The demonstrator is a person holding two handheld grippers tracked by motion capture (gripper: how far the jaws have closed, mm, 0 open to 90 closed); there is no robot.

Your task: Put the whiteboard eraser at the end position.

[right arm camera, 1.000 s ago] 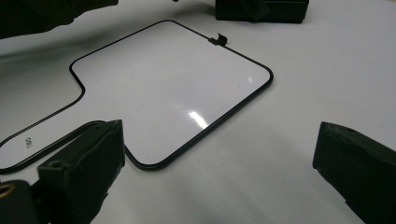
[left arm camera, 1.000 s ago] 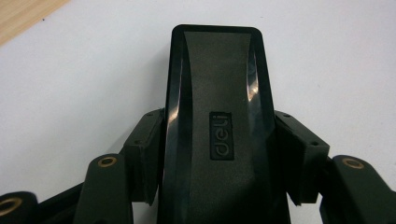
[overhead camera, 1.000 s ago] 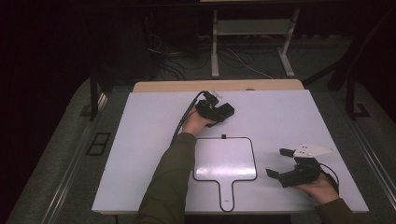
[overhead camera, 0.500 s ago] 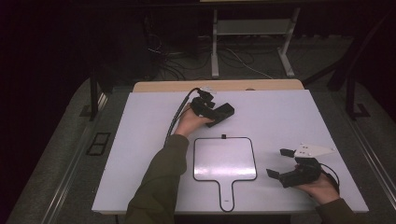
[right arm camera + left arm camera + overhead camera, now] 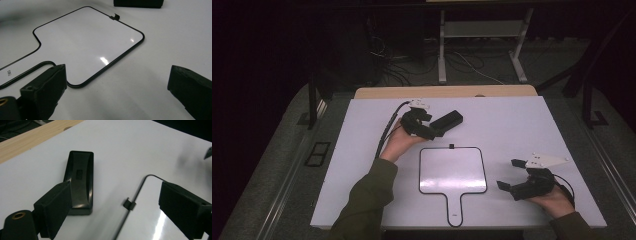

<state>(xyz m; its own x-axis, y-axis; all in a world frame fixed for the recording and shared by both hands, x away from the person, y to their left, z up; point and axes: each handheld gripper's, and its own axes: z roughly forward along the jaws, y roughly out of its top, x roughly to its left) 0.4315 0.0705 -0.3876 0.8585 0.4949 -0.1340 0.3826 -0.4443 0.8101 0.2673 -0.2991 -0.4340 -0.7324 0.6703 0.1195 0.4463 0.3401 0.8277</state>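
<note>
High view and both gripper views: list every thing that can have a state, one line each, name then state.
Small white paddle-shaped board with black rim: lying flat on the table, face blank, handle toward the person.
Black rectangular block eraser: lying flat beside the board, not gripped.
Left gripper: open, jaws spread, by the eraser.
Right gripper: open, holding nothing, at the board's corner.

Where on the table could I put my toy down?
The white table is bare right of the black rectangular eraser and left of the left gripper. It's crowded around the handled, black-rimmed whiteboard paddle, between both grippers.
</note>
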